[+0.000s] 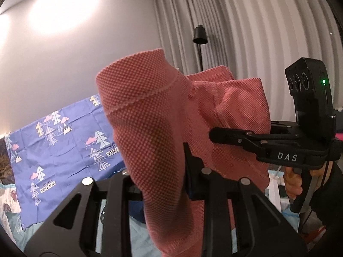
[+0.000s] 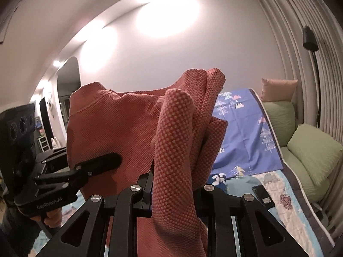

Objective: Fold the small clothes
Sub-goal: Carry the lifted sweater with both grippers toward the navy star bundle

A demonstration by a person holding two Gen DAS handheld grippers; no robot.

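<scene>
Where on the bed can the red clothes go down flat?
The blue tree-print sheet looks bare between the red dotted knit garment and the green pillows. Nearer, the patterned quilt holds a black phone.

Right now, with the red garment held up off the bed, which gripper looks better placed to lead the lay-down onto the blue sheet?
Probably the left gripper: its view shows the blue sheet directly beside its pinch on the red garment. The right gripper holds bunched folds.

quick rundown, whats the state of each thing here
pink garment: lifted off the bed, bunched, gripped at two spots
left gripper: shut on the garment
right gripper: shut on the garment
blue tree-print sheet: spread flat on the bed
floor lamp: appears unlit
phone: lying flat, screen dark
</scene>
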